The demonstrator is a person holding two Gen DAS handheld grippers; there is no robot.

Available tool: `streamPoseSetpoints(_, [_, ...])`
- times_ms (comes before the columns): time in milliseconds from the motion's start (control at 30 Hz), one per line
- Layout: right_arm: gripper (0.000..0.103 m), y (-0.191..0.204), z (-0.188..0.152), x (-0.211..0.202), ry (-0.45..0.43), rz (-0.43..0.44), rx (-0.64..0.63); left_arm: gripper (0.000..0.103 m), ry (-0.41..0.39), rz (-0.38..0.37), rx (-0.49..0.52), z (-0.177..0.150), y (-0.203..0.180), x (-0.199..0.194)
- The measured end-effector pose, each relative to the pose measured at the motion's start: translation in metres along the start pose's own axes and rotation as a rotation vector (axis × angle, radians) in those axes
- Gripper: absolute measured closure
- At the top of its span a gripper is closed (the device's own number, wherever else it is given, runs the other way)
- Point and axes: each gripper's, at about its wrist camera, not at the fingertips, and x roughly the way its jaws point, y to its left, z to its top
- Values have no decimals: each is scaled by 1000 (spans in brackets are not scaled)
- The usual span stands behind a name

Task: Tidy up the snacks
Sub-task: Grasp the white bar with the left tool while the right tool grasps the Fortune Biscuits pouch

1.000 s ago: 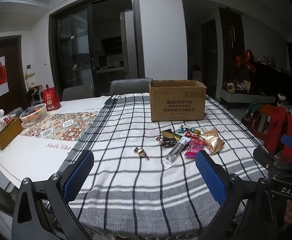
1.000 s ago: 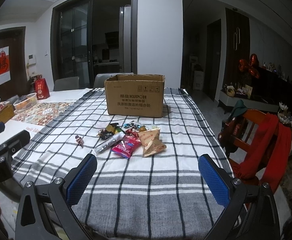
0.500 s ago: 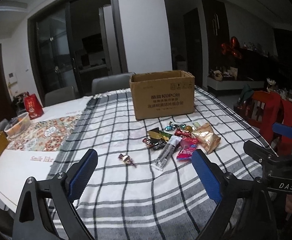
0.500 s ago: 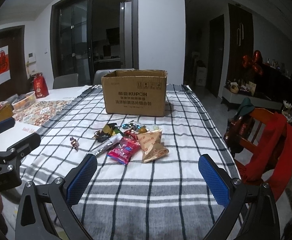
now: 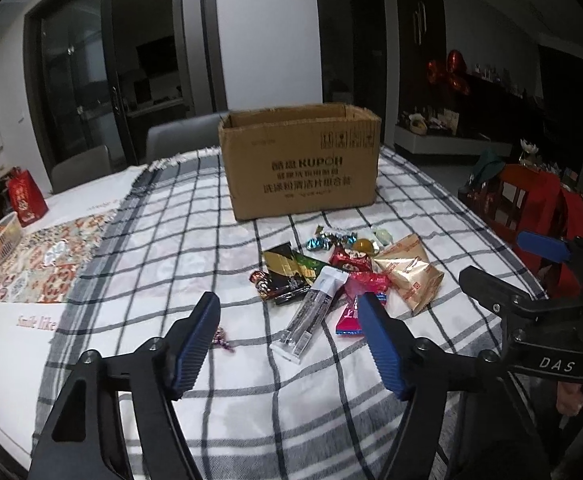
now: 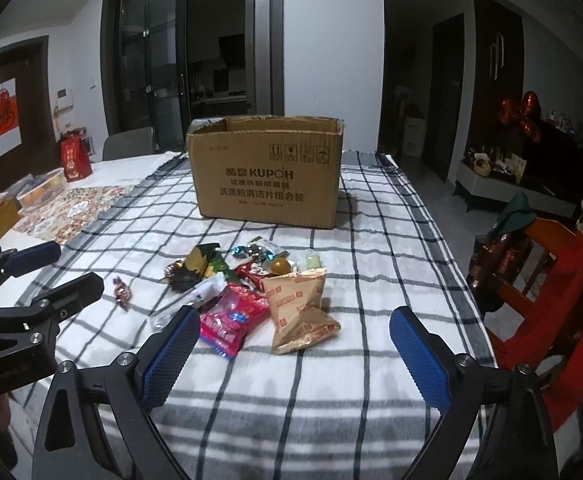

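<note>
An open cardboard box [image 5: 301, 160] stands on the checked tablecloth; it also shows in the right wrist view [image 6: 265, 172]. In front of it lies a pile of snacks: a gold bag [image 5: 411, 276] [image 6: 301, 306], a red packet [image 6: 229, 318], a long clear stick pack [image 5: 311, 314], dark green and gold packets [image 5: 287, 270]. A single wrapped candy [image 5: 221, 338] [image 6: 122, 293] lies apart to the left. My left gripper [image 5: 289, 346] is open and empty, just before the stick pack. My right gripper [image 6: 295, 354] is open and empty, just before the red packet and gold bag.
A patterned runner [image 5: 47, 260], a basket [image 6: 41, 192] and a red gift bag [image 6: 73, 160] sit at the table's left. A wooden chair with red cloth [image 6: 551, 280] stands close to the right edge. Grey chairs [image 5: 183, 136] stand behind the table.
Both grippers have moved forward toward the snack pile; the left one has also swung right and its jaws have narrowed somewhat. Nothing has been picked up.
</note>
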Motion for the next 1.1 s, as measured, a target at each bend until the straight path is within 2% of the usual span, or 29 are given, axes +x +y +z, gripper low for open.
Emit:
streamPoseSetpoints(333, [19, -3, -4, 60, 103, 25, -19, 50, 124, -55, -14, -3, 0, 62])
streamPoseSetpoints(467, [19, -5, -6, 76, 126, 27, -23, 54, 154, -63, -9, -3, -1, 81])
streamPoseSetpoints(733, [23, -6, -8, 98, 166, 40, -35, 58, 212, -116, -38, -5, -1, 109])
streamPoseSetpoints(933, [30, -6, -8, 109, 191, 53, -43, 62, 256, -165, -73, -7, -1, 125])
streamPoseSetpoints(1100, [39, -6, -9, 115, 216, 69, -36, 67, 263, -164, -74, -7, -1, 130])
